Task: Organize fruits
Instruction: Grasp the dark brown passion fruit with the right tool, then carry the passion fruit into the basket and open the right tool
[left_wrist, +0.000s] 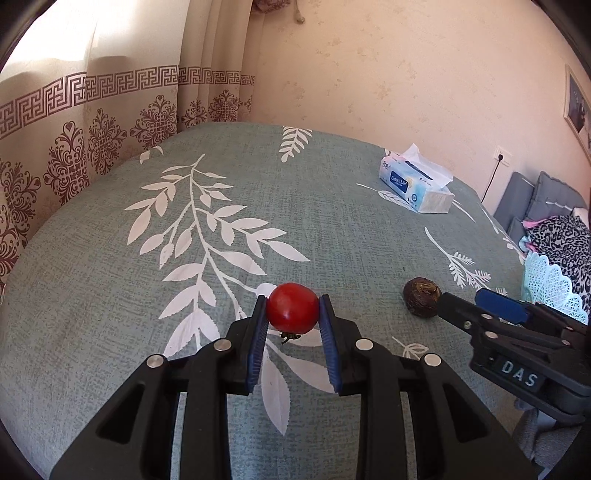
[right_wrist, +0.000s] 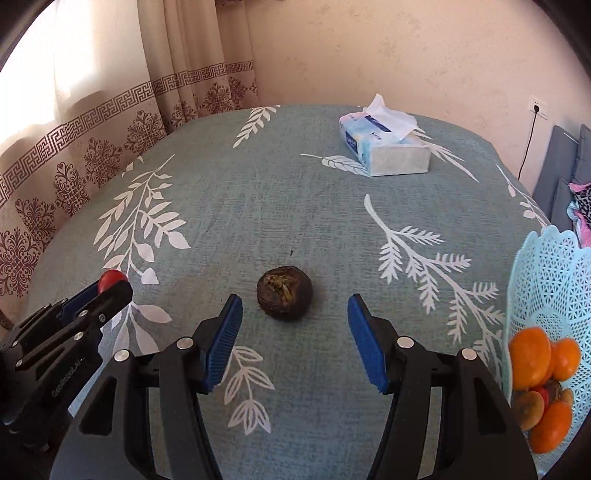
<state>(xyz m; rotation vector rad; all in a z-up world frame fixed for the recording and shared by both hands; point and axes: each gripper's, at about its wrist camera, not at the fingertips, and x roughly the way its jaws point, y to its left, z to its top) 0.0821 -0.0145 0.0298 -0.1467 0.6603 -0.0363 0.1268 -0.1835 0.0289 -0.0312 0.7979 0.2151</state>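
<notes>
My left gripper (left_wrist: 293, 310) is shut on a small red tomato (left_wrist: 293, 307), its blue pads pressing both sides just above the green leaf-print tablecloth (left_wrist: 207, 229). The same tomato (right_wrist: 110, 279) peeks out at the far left of the right wrist view. A dark brown round fruit (right_wrist: 285, 292) lies on the cloth just ahead of my right gripper (right_wrist: 294, 314), whose jaws stand open on either side of it without touching. In the left wrist view that brown fruit (left_wrist: 422, 297) sits right of the tomato, next to the right gripper (left_wrist: 469, 306). A pale blue lattice basket (right_wrist: 535, 280) at the right holds orange fruits (right_wrist: 532, 358).
A blue and white tissue pack (right_wrist: 384, 147) lies at the far right part of the table. Patterned curtains (left_wrist: 74, 155) hang behind the table on the left. A grey sofa with clothes (left_wrist: 554, 221) stands off the table's right edge.
</notes>
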